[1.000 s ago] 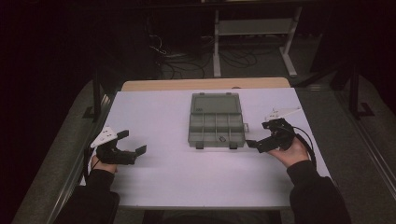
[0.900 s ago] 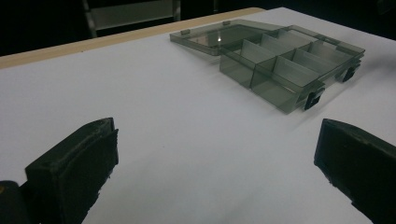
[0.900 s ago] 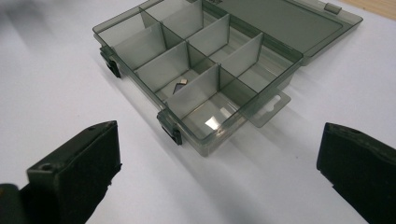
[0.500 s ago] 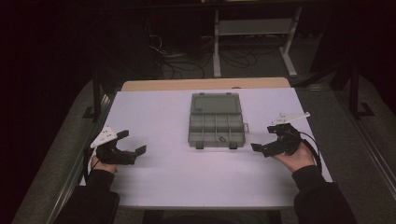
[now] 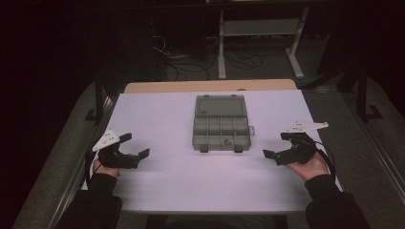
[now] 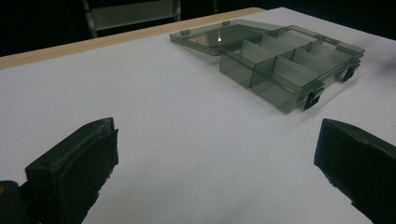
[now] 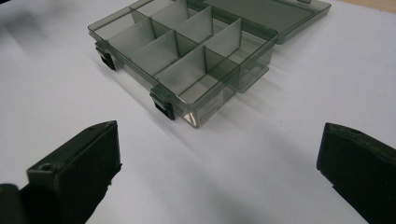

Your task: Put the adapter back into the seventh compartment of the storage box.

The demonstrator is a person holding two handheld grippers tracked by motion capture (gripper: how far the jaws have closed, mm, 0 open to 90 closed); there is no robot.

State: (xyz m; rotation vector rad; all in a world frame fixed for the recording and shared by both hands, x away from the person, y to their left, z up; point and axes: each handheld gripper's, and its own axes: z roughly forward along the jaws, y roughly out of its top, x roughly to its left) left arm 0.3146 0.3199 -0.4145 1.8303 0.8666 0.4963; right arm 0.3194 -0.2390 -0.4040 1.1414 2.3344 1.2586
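Observation:
A smoky transparent compartment box [image 5: 222, 130] lies open in the middle of the white table [image 5: 157, 114], its lid [image 5: 220, 106] flat behind it and two black latches facing the near edge. The dividers split the box [image 6: 289, 65] [image 7: 187, 56] into several cells that look empty. My left gripper [image 5: 134, 145] [image 6: 217, 177] rests open on the table left of the box, with nothing between its jaws. My right gripper [image 5: 277, 145] [image 7: 217, 172] is held open to the right of the box, also with nothing in it. Both point toward the box.
A wooden strip [image 5: 210, 86] borders the table's far edge. Beyond it, on the dark floor, are cables [image 5: 176, 57] and a white metal stand [image 5: 258, 28]. Black posts [image 5: 98, 95] [image 5: 363, 90] stand at either side of the table.
My right gripper has drifted a little to the right and toward the near edge, away from the box. The left gripper has stayed put.

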